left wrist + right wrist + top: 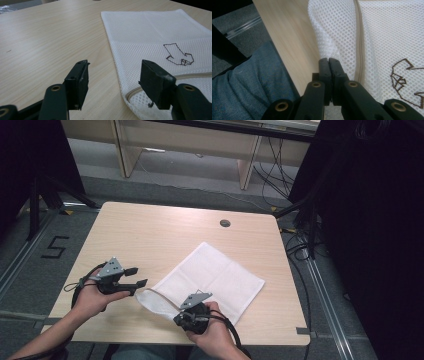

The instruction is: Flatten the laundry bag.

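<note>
A white mesh bag [215, 275] lies flat on the wooden table [150, 235], right of the middle. Its near-left corner is lifted off the wood. My right gripper [179, 312] is shut on that corner; in the right gripper view the jaws [329, 60] pinch the mesh [332, 32] beside the beige zipper [360, 37]. My left gripper [140, 276] is open just left of the bag, with nothing between its fingers. In the left gripper view it [115, 68] straddles the bag's edge [150, 32] near the zipper [190, 75] and a line-drawn logo [178, 56].
A round cable hole [225, 223] sits near the table's far edge. The person's denim-clad leg [249, 82] shows below the near edge. Black stands and cables [300, 220] flank the table on the grey floor.
</note>
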Motion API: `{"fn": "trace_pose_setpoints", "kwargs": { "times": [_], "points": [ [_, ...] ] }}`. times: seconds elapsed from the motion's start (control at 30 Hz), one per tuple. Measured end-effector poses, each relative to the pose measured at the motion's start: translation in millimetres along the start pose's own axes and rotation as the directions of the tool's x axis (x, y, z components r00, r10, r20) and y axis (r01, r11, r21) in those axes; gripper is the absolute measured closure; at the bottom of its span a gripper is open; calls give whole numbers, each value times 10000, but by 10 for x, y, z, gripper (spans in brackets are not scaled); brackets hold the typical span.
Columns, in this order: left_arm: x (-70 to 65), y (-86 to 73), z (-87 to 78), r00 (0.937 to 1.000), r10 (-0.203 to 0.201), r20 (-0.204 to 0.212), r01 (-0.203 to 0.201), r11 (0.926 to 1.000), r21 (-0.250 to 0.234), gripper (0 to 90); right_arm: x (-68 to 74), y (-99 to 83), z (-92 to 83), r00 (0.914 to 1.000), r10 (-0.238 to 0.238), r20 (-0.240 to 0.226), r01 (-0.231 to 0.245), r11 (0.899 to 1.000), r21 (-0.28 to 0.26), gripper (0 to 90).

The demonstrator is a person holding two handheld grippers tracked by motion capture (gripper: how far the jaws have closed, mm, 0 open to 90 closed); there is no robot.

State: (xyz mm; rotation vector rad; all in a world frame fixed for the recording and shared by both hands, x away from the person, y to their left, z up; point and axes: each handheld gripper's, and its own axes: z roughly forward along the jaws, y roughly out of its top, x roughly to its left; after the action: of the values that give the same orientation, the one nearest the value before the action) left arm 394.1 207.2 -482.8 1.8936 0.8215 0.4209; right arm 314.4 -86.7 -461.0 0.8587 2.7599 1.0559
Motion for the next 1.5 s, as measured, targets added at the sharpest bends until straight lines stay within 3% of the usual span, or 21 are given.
{"fn": "trace_pose_setpoints", "kwargs": {
  "times": [0.23, 0.27, 0.3, 0.33, 0.37, 0.47, 0.5, 0.6, 0.93, 1.1, 1.13, 1.3, 1.33, 1.37, 1.4, 1.43, 1.5],
  "points": [
    [3, 11, -22, 10000, -29, -25, 29, 9999, -152, 397, 65, -6, 73, 9997, -87, -230, 86, 9999, -68, 900],
    [2, 12, -23, 10000, -57, -37, 57, 9999, -163, 397, 84, 1, 57, 9997, 91, -209, -86, 9997, 230, 900],
    [2, 15, -22, 10000, -22, -23, 21, 9998, -172, 397, 77, 7, 68, 9993, -201, -323, 204, 9997, 107, 900],
    [1, 16, -22, 10000, -8, -5, 8, 9998, -175, 397, 91, 3, 89, 9993, -107, -355, 106, 9999, -38, 900],
    [0, 18, -21, 10000, 27, -8, -27, 9998, -188, 397, 106, 9, 81, 9996, -63, -285, 69, 9997, 216, 900],
    [-6, 22, -17, 10000, 74, -16, -74, 9998, -209, 397, 108, 11, 98, 9988, -288, -405, 296, 9994, 171, 900],
    [-9, 23, -16, 10000, 61, -37, -62, 9998, -206, 397, 115, 6, 132, 9979, -391, -513, 387, 9992, -76, 900],
    [-20, 24, -14, 9999, 91, -56, -91, 9999, -139, 397, 134, 12, 140, 9974, -486, -531, 495, 9986, 169, 900],
    [-136, 41, 49, 9943, 1021, 293, -1030, 9942, 300, 398, 217, -2, 232, 9941, -673, -853, 713, 9965, 443, 897],
    [-171, 20, 82, 9918, 1145, 572, -1175, 9917, 514, 404, 254, 7, 237, 9905, -317, -1340, 393, 9977, 552, 864],
    [-161, 20, 82, 9896, 1318, 579, -1353, 9888, 623, 404, 267, 11, 233, 9896, -248, -1416, 337, 9976, 609, 859],
    [-172, -5, 103, 9912, 1107, 725, -1166, 9898, 824, 407, 318, 68, 181, 9876, -301, -1540, 362, 9987, 371, 798],
    [-167, -7, 113, 9886, 1229, 872, -1298, 9885, 776, 407, 327, 82, 160, 9878, -324, -1522, 375, 9988, 306, 788],
    [-183, -19, 119, 9915, 1001, 831, -1069, 9909, 821, 411, 334, 114, 113, 9870, -397, -1557, 411, 9991, 53, 761],
    [-178, -19, 122, 9895, 1185, 834, -1255, 9885, 849, 411, 334, 114, 113, 9870, -397, -1557, 411, 9991, 53, 761],
    [-189, -30, 133, 9916, 923, 910, -1005, 9908, 908, 417, 336, 151, 51, 9859, -496, -1599, 465, 9987, -230, 745],
    [-185, -29, 134, 9910, 959, 934, -1048, 9899, 952, 420, 336, 188, -27, 9874, -303, -1553, 240, 9988, -420, 732]
  ]
}}
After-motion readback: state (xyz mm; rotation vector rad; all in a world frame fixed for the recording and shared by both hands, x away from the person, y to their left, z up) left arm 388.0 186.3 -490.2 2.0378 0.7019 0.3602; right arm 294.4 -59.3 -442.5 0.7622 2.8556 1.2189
